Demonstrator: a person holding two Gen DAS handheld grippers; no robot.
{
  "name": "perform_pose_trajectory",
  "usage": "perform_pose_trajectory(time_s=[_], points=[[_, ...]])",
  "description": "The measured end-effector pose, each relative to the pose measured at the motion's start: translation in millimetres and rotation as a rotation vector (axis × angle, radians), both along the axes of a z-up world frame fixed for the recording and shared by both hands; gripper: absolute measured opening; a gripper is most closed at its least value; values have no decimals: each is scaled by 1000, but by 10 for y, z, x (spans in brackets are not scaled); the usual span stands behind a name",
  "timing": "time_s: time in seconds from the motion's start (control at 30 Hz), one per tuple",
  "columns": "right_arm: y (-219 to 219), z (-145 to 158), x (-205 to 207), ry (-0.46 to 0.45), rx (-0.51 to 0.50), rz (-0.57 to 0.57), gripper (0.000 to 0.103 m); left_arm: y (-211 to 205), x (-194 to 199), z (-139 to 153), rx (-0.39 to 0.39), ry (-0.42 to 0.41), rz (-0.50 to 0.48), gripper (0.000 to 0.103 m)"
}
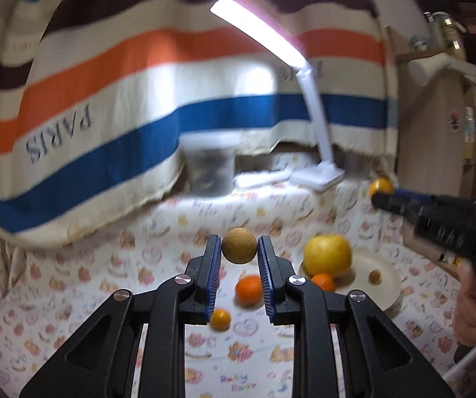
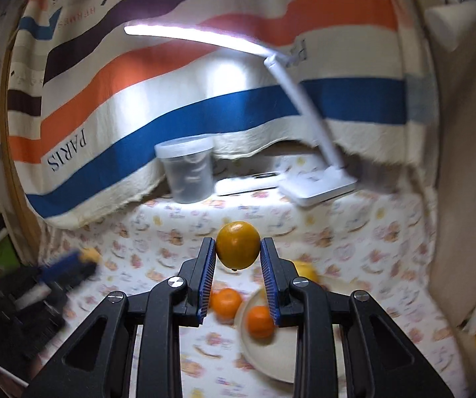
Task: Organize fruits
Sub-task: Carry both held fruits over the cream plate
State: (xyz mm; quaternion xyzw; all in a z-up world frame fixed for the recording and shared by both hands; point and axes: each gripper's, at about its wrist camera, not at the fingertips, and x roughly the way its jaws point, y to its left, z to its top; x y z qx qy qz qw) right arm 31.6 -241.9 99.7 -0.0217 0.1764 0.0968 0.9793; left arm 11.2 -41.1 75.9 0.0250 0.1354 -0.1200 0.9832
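While both grippers hang above the table, each has a fruit clamped. The left gripper point(image 1: 239, 247) is clenched on a small tan-brown round fruit point(image 1: 239, 245), blue pads pressing it from both sides, fruit clear of the cloth. The right gripper point(image 2: 238, 247) is clenched on a yellow-orange citrus point(image 2: 238, 244), also lifted off the surface.

In the left wrist view: the pale plate point(image 1: 388, 278) sits near-right on the printed tablecloth point(image 1: 158, 232). On it a big yellow apple-like fruit point(image 1: 327, 255), an orange mandarin point(image 1: 323, 281) just in front of it, touching or nearly so, and a tiny brown fruit point(image 1: 374, 276) apart from them to the right. Off the plate, to its left, a 2nd mandarin point(image 1: 248, 290) lies on the cloth, w/ a small yellow-orange fruit point(image 1: 220, 319) nearer the camera. The right gripper shows at the right edge of this view, a hand point(image 1: 473, 311) on its grip.

Far side: a white desk lamp point(image 1: 317, 175), lit, w/ a lidded translucent tub point(image 1: 209, 165) to its left. A striped blanket point(image 1: 105, 106) marked PARIS hangs behind.

The right wrist view is blurred; the left gripper shows at the left edge, detail not readable.
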Motion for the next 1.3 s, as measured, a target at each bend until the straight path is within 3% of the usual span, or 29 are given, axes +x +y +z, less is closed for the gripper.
perform_pose_trajectory(time_s=[0.13, 0.2, 0.27, 0.47, 0.8, 1.0, 1.3], points=[[-211, -132, -78, -47, -68, -25, 29, -211, 65, 76, 10, 20, -45, 22], [-351, -205, -73, -47, -50, -47, 29, -325, 135, 94, 7, 45, -66, 22], [-504, -283, 6, -9, 1, -66, 29, -454, 213, 105, 7, 56, -79, 22], [-764, -400, 208, 67, 17, -142, 29, -880, 550, 36, -18, 148, -135, 22], [-848, -646, 458, 210, -9, -178, 29, -1331, 865, -543, -16, 319, -206, 22], [-814, -729, 500, 268, -7, -153, 29, -1334, 922, -820, 37, 340, -172, 22], [-811, -895, 615, 337, -28, -178, 29, -1436, 876, -919, 83, 330, -187, 22]])
